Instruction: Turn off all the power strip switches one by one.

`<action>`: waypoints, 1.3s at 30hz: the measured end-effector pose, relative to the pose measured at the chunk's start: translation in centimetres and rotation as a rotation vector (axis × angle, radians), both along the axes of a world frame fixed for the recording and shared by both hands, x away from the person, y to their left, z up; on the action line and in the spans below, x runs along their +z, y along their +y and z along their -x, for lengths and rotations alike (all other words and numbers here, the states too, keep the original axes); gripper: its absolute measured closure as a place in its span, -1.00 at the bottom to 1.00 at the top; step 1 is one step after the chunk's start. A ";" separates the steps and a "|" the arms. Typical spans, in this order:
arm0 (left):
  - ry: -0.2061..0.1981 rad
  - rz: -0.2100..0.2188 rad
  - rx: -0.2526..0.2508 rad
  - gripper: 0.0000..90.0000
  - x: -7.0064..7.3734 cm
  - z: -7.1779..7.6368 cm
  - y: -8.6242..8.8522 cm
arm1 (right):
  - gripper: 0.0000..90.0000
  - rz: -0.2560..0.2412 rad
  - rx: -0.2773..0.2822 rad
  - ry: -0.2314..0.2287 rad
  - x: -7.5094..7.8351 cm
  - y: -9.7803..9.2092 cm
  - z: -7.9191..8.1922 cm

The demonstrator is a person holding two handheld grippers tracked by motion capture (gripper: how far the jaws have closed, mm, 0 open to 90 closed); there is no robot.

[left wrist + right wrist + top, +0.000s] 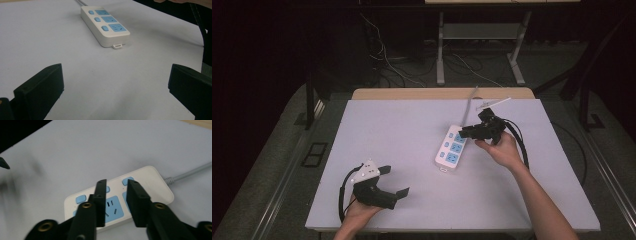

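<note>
On the white table point(402, 150) we see a power strip point(452, 148) lying flat, a bit right of the middle. It is white with three blue sockets in a row and a small blue button beside each one. Its grey cord point(469, 107) runs from the far end toward the back edge of the table.

Our right gripper point(466, 132) is at the far end of the power strip, just over it. From the high view we can see our right hand point(502, 150) holding it from the right side of the strip. In the right gripper view, the two black jaws stand a little apart, with a narrow gap between them. They hold nothing. Under them we see a blue socket point(113, 209) and a blue button point(127, 180) of the strip. We cannot tell if the tips touch the strip or just hang above it.

Our left gripper point(394, 181) is near the front left edge of the table, well apart from the power strip. Our left hand point(359, 210) holds it from below. Its jaws are spread wide, and nothing is between them. In the left gripper view, bare table lies between the two jaws, and the power strip point(106, 23) sits farther off.
</note>
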State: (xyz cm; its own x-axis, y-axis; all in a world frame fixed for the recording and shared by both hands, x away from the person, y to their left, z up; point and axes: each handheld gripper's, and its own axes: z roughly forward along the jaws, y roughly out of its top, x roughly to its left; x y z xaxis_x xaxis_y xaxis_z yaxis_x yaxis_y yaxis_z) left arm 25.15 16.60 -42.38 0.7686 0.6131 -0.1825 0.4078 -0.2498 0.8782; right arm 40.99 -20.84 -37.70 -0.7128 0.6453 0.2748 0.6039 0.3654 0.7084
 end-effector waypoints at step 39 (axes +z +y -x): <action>0.018 -0.018 0.004 -1.00 -0.2 -0.1 -0.3 | -0.99 -0.140 -0.120 -0.040 -4.3 -7.9 15.1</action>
